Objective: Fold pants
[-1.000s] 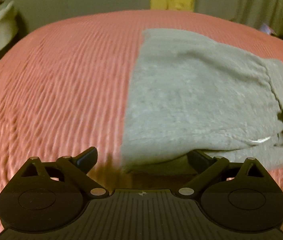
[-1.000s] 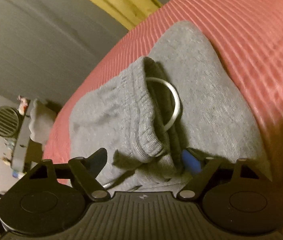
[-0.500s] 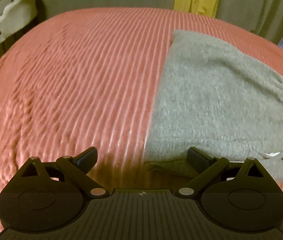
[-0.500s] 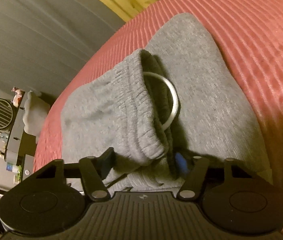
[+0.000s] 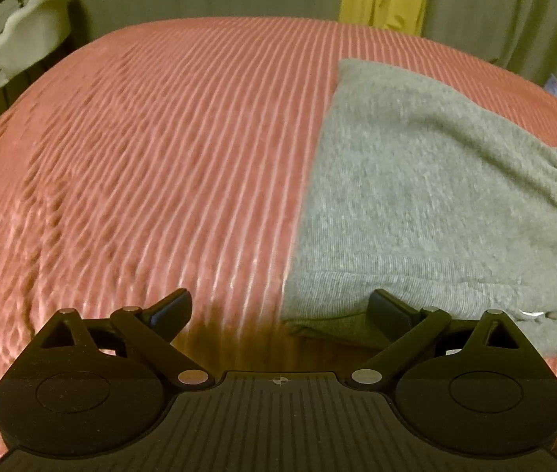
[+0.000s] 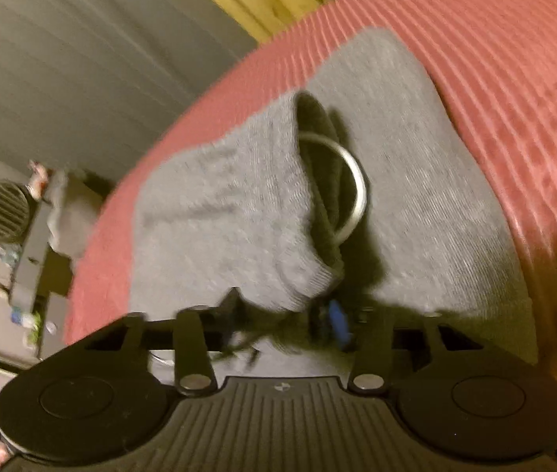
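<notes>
Covering the bed (image 5: pixel 160 137), ribbed pink spread.

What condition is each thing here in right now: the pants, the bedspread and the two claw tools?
grey pants: folded over, lying on the bed, waistband corner lifted.
right gripper: closed on the waistband.
left gripper: open, holding nothing, at the pants' near corner.
pink bedspread: spread flat, ribbed.
white drawstring: looped loose on the pants.

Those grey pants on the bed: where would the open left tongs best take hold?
Probably the near left corner of the pants, coming in low over the bedspread. The stacked edges there lie just ahead of the open left tongs, letting one finger slide under all layers.
</notes>
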The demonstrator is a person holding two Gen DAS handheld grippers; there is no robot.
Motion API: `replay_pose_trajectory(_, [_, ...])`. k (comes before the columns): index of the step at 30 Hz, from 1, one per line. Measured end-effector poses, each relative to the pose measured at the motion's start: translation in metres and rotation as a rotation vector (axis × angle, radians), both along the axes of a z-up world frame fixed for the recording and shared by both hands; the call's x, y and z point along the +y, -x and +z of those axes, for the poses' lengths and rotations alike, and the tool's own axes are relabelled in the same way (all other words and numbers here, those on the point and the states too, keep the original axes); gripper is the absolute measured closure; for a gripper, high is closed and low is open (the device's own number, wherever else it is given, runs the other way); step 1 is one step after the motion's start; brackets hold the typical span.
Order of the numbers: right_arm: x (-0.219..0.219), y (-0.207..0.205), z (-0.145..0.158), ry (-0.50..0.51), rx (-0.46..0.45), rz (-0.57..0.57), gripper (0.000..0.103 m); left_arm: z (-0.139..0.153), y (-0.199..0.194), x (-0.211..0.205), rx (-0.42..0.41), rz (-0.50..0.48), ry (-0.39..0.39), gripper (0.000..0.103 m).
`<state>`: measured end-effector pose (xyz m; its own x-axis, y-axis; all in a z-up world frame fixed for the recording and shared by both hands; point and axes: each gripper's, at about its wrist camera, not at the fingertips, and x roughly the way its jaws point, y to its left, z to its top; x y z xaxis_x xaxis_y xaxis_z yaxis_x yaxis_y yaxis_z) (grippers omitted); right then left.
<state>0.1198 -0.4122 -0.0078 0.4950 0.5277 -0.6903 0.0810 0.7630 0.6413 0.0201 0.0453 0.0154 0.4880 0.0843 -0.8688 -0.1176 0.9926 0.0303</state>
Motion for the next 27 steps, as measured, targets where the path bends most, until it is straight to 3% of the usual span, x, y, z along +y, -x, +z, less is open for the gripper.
replay_pose_trajectory(9, [-0.011,0.005,0.006,-0.030,0.049,-0.051,0.024,-0.002,-0.001,0.003,0.003,0.008,0.012,0.003])
replay_pose_trajectory(16, [-0.023,0.010,-0.007,-0.246,0.175,-0.171,0.010,-0.002,-0.001,0.002,0.000,0.009,0.010,0.003])
replay_pose_trajectory(21, [-0.014,0.005,-0.017,-0.281,0.138,-0.221,0.005,-0.003,-0.001,0.000,0.000,0.002,-0.007,0.003])
replay_pose_trajectory(23, [-0.006,0.002,-0.019,-0.276,0.101,-0.222,0.011,-0.003,-0.001,-0.001,-0.003,0.001,-0.014,0.003])
replay_pose_trajectory(24, [-0.002,0.001,-0.020,-0.250,0.090,-0.222,0.027,-0.002,0.000,-0.001,-0.005,0.002,-0.016,0.003])
replay_pose_trajectory(25, [0.004,-0.001,-0.018,-0.207,0.082,-0.213,0.056,-0.002,0.000,0.000,-0.006,0.001,-0.013,0.003])
replay_pose_trajectory(27, [0.009,0.000,-0.017,-0.158,0.059,-0.194,0.062,-0.002,0.000,0.001,-0.006,0.003,-0.005,0.003])
